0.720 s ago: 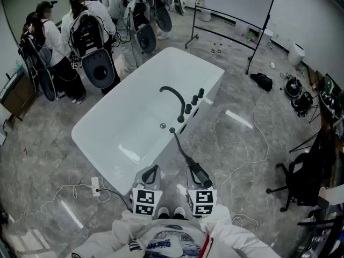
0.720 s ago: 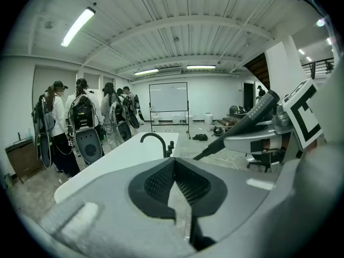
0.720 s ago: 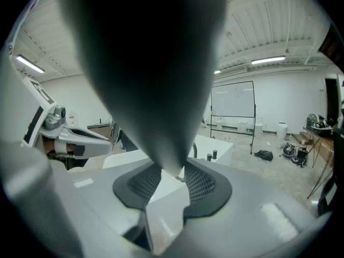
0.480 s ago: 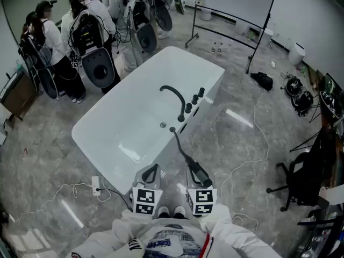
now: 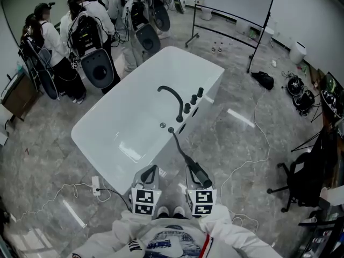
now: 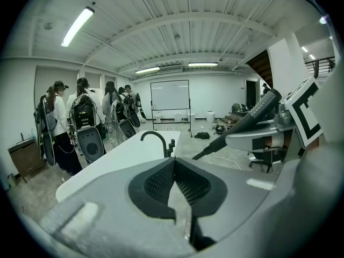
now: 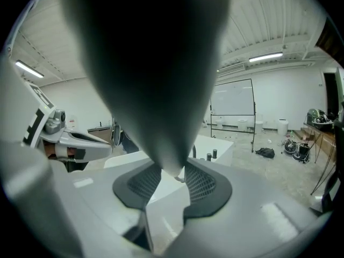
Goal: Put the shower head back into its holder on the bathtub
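Note:
The black shower head (image 5: 198, 172) has its handle clamped in my right gripper (image 5: 196, 173), low and just in front of me. Its hose (image 5: 181, 148) runs up to a small black fitting (image 5: 171, 129) on the near rim of the white bathtub (image 5: 196, 59). A curved black faucet (image 5: 172, 95) and three knobs (image 5: 193, 99) stand further along that rim. In the right gripper view the shower head (image 7: 156, 74) fills the space between the pads as a dark blur. My left gripper (image 5: 150, 173) hovers beside it over the tub's near corner, shut and empty.
Several people with backpack rigs (image 5: 86, 34) stand beyond the tub's far left side. A whiteboard on a stand (image 5: 236, 7) is behind it. Cables and a power strip (image 5: 95, 186) lie on the grey floor near my feet. An office chair (image 5: 301, 184) stands at the right.

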Demonstrator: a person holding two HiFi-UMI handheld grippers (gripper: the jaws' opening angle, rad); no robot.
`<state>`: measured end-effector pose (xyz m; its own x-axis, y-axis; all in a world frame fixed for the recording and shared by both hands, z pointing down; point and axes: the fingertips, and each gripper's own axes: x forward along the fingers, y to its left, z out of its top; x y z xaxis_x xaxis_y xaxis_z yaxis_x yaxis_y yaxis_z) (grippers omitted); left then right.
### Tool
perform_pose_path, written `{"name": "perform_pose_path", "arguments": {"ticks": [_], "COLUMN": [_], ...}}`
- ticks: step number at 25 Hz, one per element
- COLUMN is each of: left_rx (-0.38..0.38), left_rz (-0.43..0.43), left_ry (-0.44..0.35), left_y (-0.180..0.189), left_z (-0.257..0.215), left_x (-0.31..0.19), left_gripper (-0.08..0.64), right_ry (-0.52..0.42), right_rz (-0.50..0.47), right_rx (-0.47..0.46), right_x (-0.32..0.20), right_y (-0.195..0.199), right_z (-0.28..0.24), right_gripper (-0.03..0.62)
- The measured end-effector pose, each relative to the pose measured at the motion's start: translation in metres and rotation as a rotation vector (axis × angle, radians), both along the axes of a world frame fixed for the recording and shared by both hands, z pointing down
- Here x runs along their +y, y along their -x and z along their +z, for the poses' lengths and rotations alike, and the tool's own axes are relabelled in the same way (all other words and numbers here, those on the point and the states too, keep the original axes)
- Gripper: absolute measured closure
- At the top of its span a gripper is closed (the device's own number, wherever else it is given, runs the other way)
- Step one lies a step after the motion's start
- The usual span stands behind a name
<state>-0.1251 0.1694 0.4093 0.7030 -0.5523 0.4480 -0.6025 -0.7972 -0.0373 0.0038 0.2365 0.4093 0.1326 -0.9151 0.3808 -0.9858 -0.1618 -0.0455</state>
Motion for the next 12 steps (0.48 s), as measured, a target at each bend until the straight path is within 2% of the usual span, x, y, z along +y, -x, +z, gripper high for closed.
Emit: {"name": "perform_pose_path", "arguments": {"ticks": [12], "left_rx": [0.001], "left_rz": [-0.048], "left_ry": [0.007], "left_y": [-0.005], "left_z": [0.005], "left_x": [0.019], "left_gripper": [0.560], "right_ry": [-0.013], "right_rz": [-0.046], "right_rx": [0.002], "right_x": [0.003], "right_y": [-0.011], "right_z": [0.000], "right_gripper": [0.456]}}
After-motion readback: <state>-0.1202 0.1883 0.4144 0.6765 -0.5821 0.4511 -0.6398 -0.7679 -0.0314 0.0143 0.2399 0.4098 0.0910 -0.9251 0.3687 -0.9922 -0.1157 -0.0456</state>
